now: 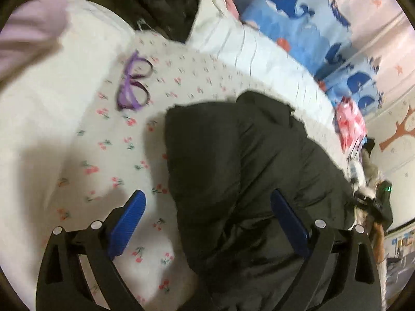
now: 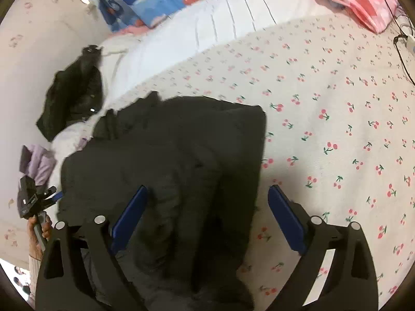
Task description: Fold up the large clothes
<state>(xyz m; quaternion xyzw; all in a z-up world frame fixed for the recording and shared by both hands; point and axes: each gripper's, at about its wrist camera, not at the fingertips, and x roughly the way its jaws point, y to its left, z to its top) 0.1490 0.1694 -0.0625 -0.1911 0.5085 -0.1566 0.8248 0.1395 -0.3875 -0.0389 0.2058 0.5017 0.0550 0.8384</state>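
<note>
The dark padded jacket [image 2: 166, 171] lies folded on the cherry-print bedsheet [image 2: 337, 119], directly beneath both tools. The right gripper [image 2: 207, 217] and left gripper [image 1: 207, 223] hang spread wide over it, holding nothing (probably freed to start another fold). Purple glasses [image 1: 135, 83] lie ahead-left.

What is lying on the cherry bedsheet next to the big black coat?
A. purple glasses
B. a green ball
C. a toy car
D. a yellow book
A, because a pair of purple glasses lies on the cherry-print sheet, a little way from the black coat and not touching it.
</note>
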